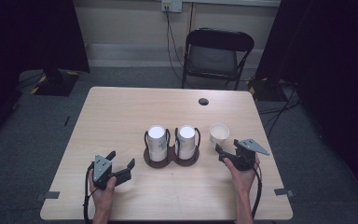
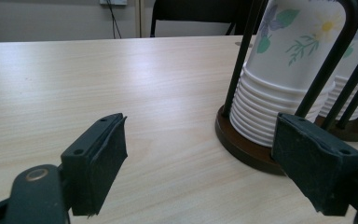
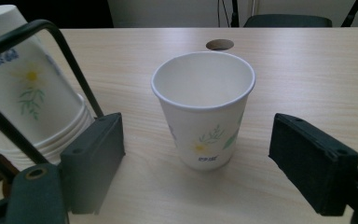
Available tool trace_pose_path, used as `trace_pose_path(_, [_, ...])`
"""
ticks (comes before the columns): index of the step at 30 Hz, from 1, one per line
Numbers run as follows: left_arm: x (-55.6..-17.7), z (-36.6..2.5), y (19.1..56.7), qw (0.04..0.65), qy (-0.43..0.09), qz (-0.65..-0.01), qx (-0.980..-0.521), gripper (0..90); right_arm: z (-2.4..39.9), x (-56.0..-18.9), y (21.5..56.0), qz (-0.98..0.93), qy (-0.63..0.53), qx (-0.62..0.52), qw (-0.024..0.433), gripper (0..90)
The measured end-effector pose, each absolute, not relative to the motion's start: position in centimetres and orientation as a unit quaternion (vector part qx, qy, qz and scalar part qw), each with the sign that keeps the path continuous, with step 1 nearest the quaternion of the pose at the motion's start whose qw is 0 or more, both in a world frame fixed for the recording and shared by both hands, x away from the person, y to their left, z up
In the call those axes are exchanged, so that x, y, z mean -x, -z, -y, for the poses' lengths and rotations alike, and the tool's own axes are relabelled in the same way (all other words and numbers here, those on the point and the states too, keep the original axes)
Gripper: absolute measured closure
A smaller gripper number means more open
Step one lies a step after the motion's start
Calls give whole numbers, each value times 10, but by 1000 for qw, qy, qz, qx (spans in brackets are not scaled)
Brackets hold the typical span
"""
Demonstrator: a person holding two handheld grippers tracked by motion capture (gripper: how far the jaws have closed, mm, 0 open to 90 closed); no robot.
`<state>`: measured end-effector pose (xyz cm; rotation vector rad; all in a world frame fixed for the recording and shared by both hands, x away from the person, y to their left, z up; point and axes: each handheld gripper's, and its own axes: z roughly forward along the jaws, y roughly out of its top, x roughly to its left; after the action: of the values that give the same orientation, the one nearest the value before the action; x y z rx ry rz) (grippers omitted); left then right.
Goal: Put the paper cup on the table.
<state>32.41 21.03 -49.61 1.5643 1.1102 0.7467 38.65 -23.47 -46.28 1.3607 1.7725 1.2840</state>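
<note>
One upright white floral paper cup [image 1: 219, 134] stands right of centre on the pale wooden table [image 1: 121, 116]; two cup stacks [image 1: 157, 138] fill the dark wire holder [image 1: 171, 157] at centre; left gripper [image 1: 121, 169] and right gripper [image 1: 227, 150] both gape wide, empty.

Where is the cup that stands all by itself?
The single paper cup stands upright on the table's right side, just right of the cup holder.
</note>
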Motion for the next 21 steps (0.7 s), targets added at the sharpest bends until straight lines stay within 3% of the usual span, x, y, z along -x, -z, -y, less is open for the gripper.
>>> trace_pose_path(21, [-320,-210,496,510,-319,-471,-645,160,214,-329,468,-647,-512,-487,287,169])
